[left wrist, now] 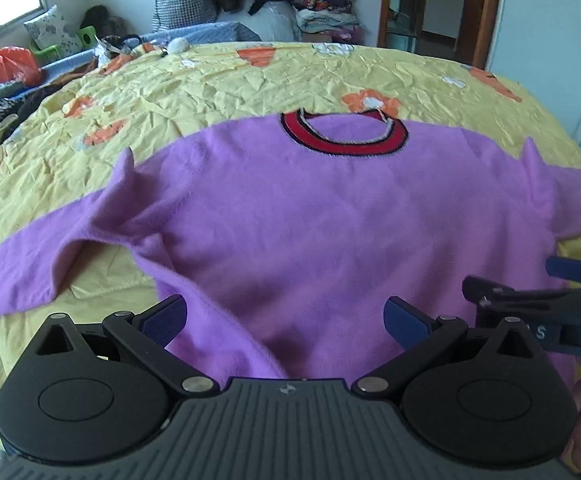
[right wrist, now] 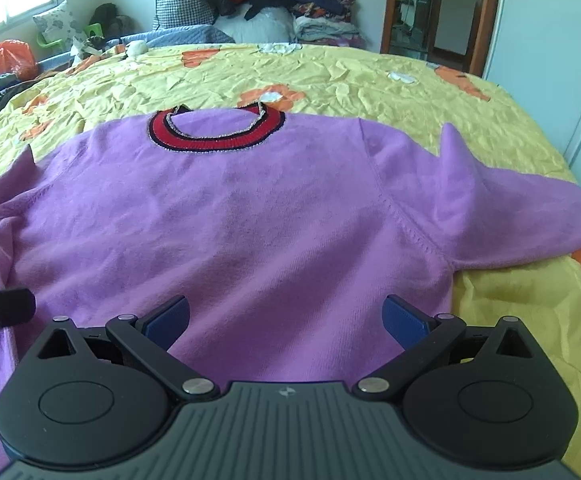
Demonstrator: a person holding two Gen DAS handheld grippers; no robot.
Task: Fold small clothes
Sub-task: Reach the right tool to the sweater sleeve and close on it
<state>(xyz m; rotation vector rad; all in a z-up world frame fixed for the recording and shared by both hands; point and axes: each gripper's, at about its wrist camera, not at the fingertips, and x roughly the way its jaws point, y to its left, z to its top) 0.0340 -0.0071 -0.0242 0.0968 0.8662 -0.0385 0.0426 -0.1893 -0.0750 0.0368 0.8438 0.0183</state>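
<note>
One purple sweater with a red-and-dark banded collar lies flat, sleeves spread, on the yellow bedspread, and we note its hem between the wide-apart fingers of both left gripper and right gripper.

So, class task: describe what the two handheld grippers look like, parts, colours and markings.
The left gripper and right gripper match: ribbed grey body with a small logo, two round black discs, black linkage arms with silver pins, and blue finger pads. No cables or sleeves show.
</note>
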